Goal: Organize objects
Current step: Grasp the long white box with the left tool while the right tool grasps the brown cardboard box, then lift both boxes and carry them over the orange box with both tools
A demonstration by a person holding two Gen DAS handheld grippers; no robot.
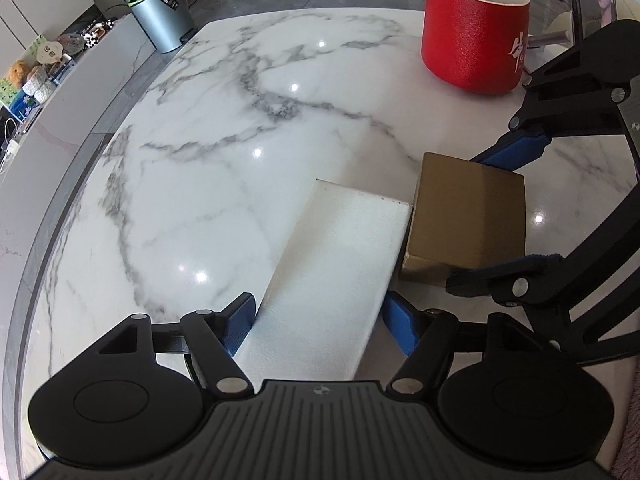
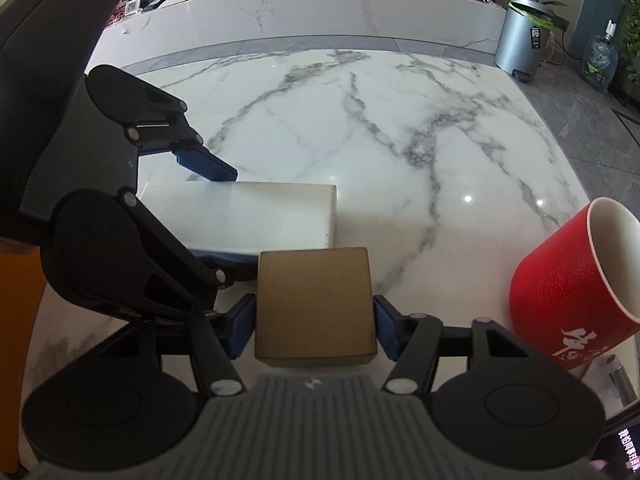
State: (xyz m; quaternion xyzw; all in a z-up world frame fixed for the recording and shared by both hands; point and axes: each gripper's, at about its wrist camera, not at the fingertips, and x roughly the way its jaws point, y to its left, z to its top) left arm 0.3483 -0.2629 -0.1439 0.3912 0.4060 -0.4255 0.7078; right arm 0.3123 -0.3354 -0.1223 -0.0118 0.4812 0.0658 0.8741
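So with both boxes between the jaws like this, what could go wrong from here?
The white box and brown box look to be touching, so moving either may drag the other. The left gripper shows a gap at one pad, so the white box could slip. The red cup stands near the right gripper; a sideways swing might tip it.

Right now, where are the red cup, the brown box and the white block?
red cup (image 1: pixel 472 36), left wrist view, its red side.
brown box (image 2: pixel 316 304), right wrist view, its top face.
white block (image 1: pixel 332 280), left wrist view, its top face.

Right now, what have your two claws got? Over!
Left gripper astride white block, grip unclear. Right gripper astride brown box, grip unclear. Boxes touching. Red cup stands apart.
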